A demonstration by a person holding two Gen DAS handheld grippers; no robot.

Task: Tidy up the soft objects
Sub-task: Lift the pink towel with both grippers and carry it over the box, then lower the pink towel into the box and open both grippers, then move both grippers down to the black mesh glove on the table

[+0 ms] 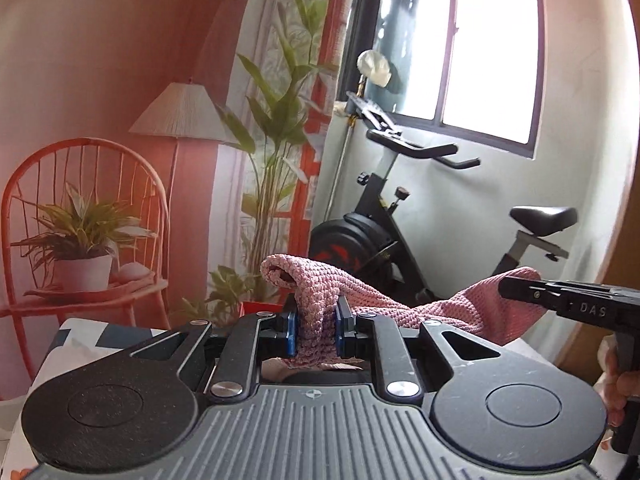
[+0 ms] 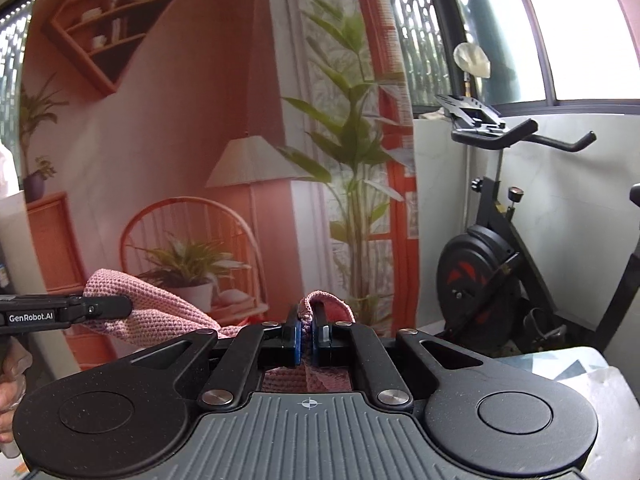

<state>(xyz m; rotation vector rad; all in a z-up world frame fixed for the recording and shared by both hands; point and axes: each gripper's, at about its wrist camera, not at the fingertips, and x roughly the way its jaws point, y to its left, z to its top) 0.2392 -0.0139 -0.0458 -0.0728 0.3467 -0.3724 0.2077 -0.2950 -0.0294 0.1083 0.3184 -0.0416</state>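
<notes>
A pink knitted cloth [image 1: 400, 304] hangs in the air, stretched between both grippers. My left gripper [image 1: 316, 330] is shut on one corner of it, the fabric bunched between the blue pads. My right gripper [image 2: 306, 332] is shut on another corner of the same cloth [image 2: 160, 304]. In the left wrist view the right gripper [image 1: 520, 290] enters from the right, holding the cloth's far end. In the right wrist view the left gripper [image 2: 120, 306] enters from the left on the cloth. The cloth sags a little between them.
A black exercise bike [image 1: 400, 240] stands ahead by the window [image 1: 492, 48]. A printed backdrop [image 2: 180, 160] with a chair, lamp and plants hangs to the left. A patterned surface [image 1: 88, 336] lies below the grippers, also at the right wrist view's lower right [image 2: 592, 364].
</notes>
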